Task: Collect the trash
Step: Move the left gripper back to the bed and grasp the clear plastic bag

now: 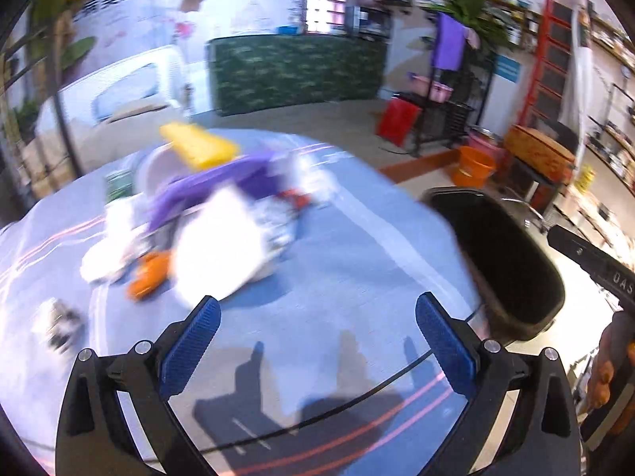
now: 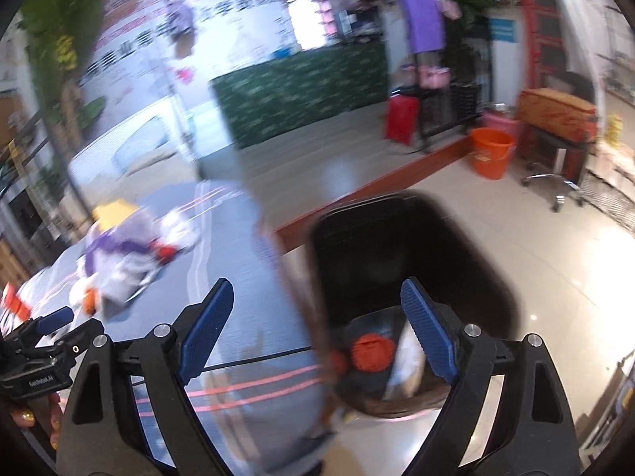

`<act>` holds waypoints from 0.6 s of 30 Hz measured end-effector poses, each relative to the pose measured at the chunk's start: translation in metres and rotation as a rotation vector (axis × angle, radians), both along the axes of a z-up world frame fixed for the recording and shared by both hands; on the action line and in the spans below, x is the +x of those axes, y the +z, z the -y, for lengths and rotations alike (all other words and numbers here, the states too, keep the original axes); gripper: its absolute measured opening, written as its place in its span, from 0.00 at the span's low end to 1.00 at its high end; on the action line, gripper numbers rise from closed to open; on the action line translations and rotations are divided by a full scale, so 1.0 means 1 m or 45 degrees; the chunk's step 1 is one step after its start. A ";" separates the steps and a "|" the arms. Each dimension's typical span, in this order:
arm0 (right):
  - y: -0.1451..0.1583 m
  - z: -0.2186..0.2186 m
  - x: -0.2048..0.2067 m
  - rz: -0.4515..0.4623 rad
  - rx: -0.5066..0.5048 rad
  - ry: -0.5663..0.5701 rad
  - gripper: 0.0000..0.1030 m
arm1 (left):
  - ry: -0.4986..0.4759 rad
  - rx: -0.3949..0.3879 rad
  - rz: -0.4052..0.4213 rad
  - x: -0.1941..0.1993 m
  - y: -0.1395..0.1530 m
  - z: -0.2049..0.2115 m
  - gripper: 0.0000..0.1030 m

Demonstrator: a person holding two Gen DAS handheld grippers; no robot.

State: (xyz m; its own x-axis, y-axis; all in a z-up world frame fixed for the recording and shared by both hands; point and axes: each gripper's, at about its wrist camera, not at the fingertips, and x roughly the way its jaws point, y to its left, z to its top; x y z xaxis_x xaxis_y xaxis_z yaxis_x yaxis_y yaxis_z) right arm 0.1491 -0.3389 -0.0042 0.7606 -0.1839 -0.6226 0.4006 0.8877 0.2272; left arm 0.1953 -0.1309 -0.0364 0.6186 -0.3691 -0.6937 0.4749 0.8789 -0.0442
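Black bin [image 2: 416,261] upright beside table [image 1: 357,238], mouth upward.

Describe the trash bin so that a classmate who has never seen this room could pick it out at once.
Find the round table with the blue-grey cloth. The trash bin stands on the pale tiled floor just off its edge. It is the black, rounded-rectangular one, unlike the orange bucket farther back.

Two wrist views, both tilted down and facing the same far wall

The left wrist view looks down across the blue-covered surface [image 1: 337,246], litter pile [image 1: 190,230] at 11 o'clock, black bin [image 1: 512,254] at 3 o'clock. The right wrist view sits close above that bin [image 2: 416,246], pile [image 2: 119,254] at 9 o'clock. Both share surface, pile, bin and green counter [image 1: 297,71].
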 end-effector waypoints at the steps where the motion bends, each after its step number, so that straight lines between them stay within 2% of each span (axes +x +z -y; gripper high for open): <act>1: -0.002 -0.010 0.006 -0.005 0.010 0.036 0.83 | 0.031 0.006 -0.002 -0.001 0.000 -0.011 0.94; 6: -0.006 -0.071 0.041 -0.031 0.046 0.260 0.83 | 0.188 -0.003 -0.024 0.002 -0.003 -0.065 0.94; 12: -0.006 -0.135 0.071 -0.051 0.036 0.476 0.83 | 0.351 0.060 0.004 0.014 -0.009 -0.130 0.94; 16: -0.006 -0.158 0.087 -0.063 0.051 0.551 0.82 | 0.434 0.033 -0.034 0.036 -0.015 -0.175 0.94; 18: -0.006 -0.167 0.097 -0.074 0.065 0.581 0.78 | 0.467 0.056 -0.030 0.048 -0.018 -0.190 0.94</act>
